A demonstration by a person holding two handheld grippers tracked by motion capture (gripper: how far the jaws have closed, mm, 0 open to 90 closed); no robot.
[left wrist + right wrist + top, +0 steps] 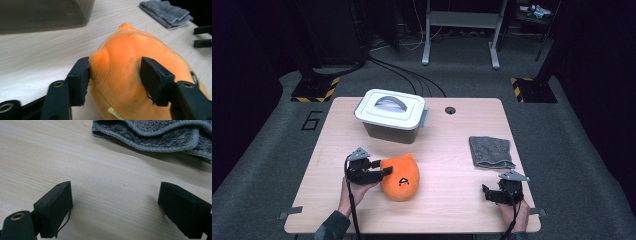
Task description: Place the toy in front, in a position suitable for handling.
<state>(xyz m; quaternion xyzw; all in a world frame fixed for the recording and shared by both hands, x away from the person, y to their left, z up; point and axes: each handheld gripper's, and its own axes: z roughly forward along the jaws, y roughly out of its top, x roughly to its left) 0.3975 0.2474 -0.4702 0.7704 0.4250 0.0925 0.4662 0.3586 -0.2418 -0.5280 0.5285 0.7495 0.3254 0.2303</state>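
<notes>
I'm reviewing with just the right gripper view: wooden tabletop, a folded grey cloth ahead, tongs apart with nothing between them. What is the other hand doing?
Observer: The left tongs straddle an orange plush toy lying on the near left of the table.
Operator: Is it gripped?
Observer: Both pads lie against its sides. I can't tell whether they squeeze it.
Operator: Anything else on the table?
Observer: A grey bin stands at the far side behind the toy, and its white lid is on.
</notes>
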